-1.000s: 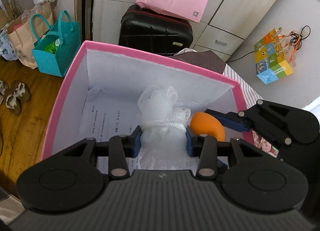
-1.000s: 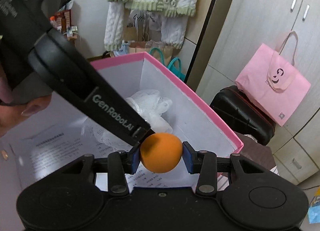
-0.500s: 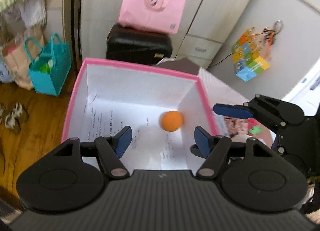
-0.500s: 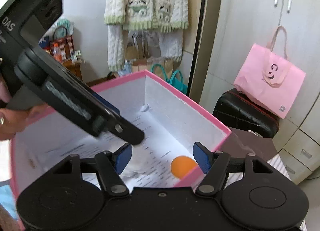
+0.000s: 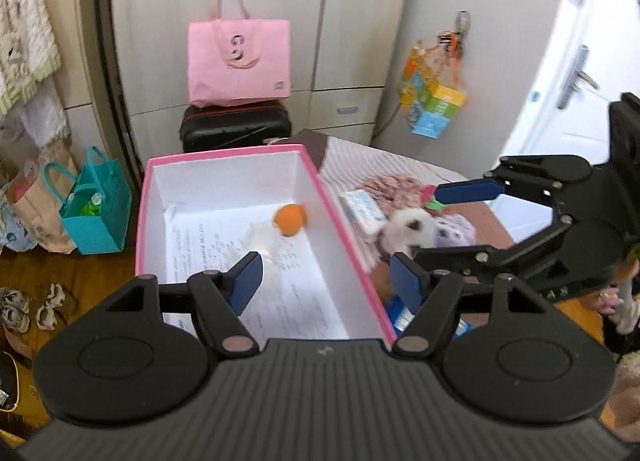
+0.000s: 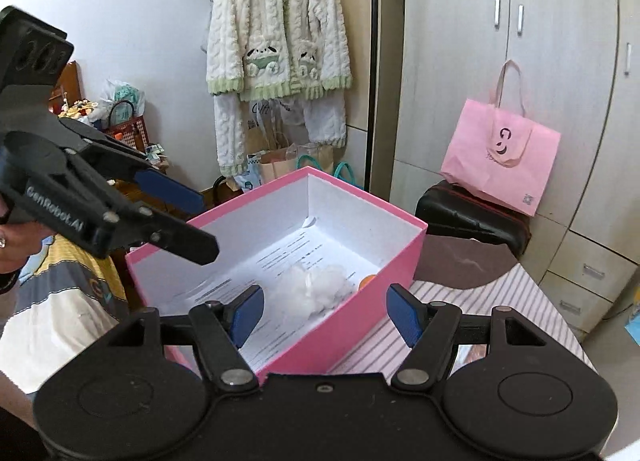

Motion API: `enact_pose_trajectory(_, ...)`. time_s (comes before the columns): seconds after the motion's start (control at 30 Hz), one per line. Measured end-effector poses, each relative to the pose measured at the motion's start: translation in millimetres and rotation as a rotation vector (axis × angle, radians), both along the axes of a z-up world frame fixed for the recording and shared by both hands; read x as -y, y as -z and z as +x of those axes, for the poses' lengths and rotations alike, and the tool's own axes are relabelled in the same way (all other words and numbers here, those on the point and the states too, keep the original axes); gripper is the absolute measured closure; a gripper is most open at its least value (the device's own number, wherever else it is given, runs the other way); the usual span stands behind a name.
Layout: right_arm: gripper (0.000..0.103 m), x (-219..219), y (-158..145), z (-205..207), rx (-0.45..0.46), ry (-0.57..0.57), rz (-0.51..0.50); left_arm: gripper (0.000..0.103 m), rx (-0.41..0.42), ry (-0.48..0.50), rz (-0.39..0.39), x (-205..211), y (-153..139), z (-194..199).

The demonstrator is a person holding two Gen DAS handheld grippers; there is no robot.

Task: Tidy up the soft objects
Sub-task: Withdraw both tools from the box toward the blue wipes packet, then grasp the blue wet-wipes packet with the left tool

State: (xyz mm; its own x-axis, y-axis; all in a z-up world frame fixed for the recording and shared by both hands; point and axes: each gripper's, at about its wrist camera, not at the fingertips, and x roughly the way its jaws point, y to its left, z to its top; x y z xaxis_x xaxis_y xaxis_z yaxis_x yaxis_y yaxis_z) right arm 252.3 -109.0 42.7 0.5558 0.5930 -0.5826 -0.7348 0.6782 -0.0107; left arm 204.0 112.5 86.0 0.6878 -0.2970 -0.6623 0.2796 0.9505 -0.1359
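Note:
A pink box with white inside walls (image 5: 344, 245) (image 6: 396, 261) stands on the striped table. Inside lie an orange ball (image 5: 290, 219), half hidden by the box wall in the right wrist view (image 6: 366, 281), and a white mesh puff (image 6: 316, 287) (image 5: 260, 239). My left gripper (image 5: 326, 281) is open and empty above the box's near end. My right gripper (image 6: 324, 311) is open and empty, raised beside the box; it also shows in the left wrist view (image 5: 452, 227), over the pile of soft items. The left gripper also shows in the right wrist view (image 6: 188, 221).
Right of the box lie a white plush toy (image 5: 412, 227), a wipes pack (image 5: 362, 209) and a lilac item (image 5: 456, 231) on a floral cloth. A pink tote (image 5: 239, 61) on a black suitcase (image 5: 236, 129), a teal bag (image 5: 96, 213) and wardrobes stand behind.
Both grippers opened: the left let go of the mesh puff and the right let go of the orange ball, both now in the box. Both grippers have lifted and pulled back.

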Motion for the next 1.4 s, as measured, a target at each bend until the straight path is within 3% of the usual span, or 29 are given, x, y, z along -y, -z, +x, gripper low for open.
enact_pose_trajectory(0.37,0.028,41,-12,-77,0.064,0.024,-0.023,0.032,-0.009,0.171,0.008,40,-6,-78)
enact_pose_trajectory(0.67,0.024,64,10,-119,0.063,0.004,-0.032,0.032,-0.019,0.227,0.05,75,16,-112)
enact_pose_trajectory(1.0,0.023,80,57,-138,0.043,0.0,-0.081,0.033,-0.08,0.229,-0.004,98,52,-112)
enact_pose_trajectory(1.2,0.023,86,90,-135,0.083,-0.001,-0.099,0.033,-0.194,0.246,-0.054,118,87,-83)
enact_pose_trajectory(1.4,0.023,84,123,-127,0.16,-0.009,-0.149,0.033,-0.207,0.181,-0.076,128,115,-56)
